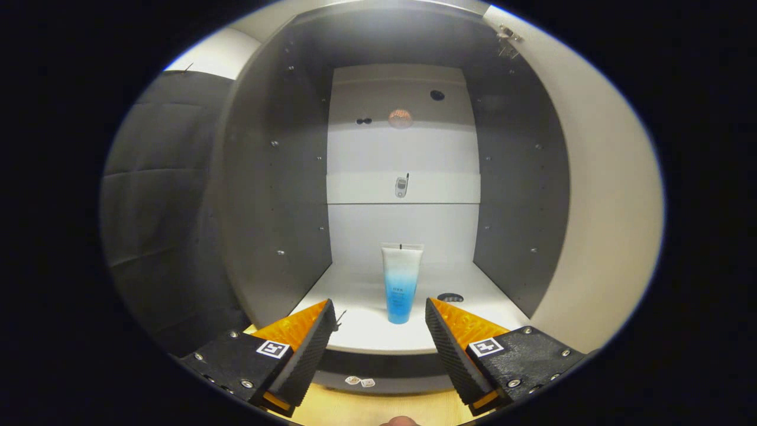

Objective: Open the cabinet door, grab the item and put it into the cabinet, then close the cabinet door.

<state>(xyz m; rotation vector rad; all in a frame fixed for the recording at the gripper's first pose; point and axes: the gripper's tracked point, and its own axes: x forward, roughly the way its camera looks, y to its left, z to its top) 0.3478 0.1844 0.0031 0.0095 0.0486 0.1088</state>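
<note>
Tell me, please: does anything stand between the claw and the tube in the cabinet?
Nothing visible does. The tube stands upright on the cabinet's shelf, just ahead of the open claw, with bare shelf between.

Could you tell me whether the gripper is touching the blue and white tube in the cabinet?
Apart. The gripper view shows the gripper open, with bare shelf visible on both sides of the tube.

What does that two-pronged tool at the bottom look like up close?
The tool has two wedge-shaped fingers with ribbed inner faces that taper toward their tips. Each sits on a dark block fixed with silver screws, and each block carries a small square black-and-white marker.
</note>
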